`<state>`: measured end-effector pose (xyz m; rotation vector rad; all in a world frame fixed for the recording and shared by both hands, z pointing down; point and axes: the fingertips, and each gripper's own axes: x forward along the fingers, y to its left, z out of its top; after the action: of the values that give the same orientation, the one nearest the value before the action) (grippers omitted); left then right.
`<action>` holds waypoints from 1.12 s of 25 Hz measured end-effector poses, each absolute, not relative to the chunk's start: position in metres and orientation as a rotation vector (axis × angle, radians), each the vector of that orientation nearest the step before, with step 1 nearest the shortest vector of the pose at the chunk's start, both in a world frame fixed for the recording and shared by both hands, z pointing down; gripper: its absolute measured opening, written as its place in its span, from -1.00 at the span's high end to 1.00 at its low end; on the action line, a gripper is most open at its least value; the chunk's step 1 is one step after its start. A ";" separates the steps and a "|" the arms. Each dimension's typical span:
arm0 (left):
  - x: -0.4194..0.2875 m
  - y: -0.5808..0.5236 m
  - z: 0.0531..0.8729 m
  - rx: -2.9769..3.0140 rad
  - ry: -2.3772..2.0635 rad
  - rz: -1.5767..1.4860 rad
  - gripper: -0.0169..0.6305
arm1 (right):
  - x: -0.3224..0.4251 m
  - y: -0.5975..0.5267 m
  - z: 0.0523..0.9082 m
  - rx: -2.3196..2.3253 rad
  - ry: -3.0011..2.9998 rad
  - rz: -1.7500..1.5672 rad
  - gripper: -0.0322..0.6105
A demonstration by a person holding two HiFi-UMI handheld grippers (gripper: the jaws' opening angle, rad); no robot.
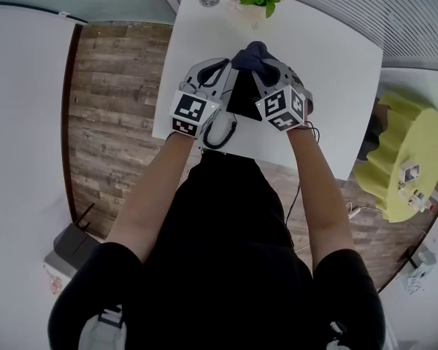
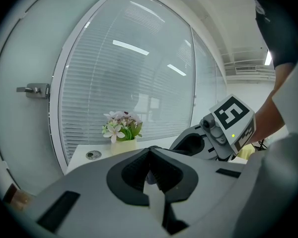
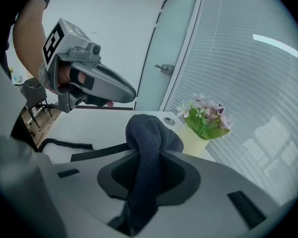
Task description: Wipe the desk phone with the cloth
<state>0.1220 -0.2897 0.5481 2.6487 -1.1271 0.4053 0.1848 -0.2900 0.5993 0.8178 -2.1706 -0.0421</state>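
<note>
Fingers of the right gripper (image 3: pixel 149 151) pinch the dark blue cloth (image 3: pixel 152 129); the left gripper's (image 2: pixel 150 150) fingers are closed together.

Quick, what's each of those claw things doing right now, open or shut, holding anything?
Left gripper: shut, nothing visibly held.
Right gripper: shut on the dark blue knitted cloth.
</note>
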 end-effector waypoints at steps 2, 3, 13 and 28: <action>0.123 -0.287 0.549 2.651 -1.121 0.404 0.91 | 0.184 -0.287 0.601 0.810 -2.167 -0.037 0.60; 0.124 -0.286 0.550 2.653 -1.117 0.402 0.91 | 0.184 -0.284 0.602 0.806 -2.165 -0.036 0.60; 0.122 -0.268 0.560 2.646 -1.093 0.410 0.91 | 0.173 -0.251 0.618 0.775 -2.162 -0.001 0.60; 0.115 -0.223 0.580 2.632 -1.049 0.456 0.91 | 0.159 -0.194 0.646 0.718 -2.145 0.055 0.60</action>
<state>0.1154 -0.2225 0.5800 2.6322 -1.0489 0.4564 0.1592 -0.1943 0.6460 0.7181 -2.1453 0.0550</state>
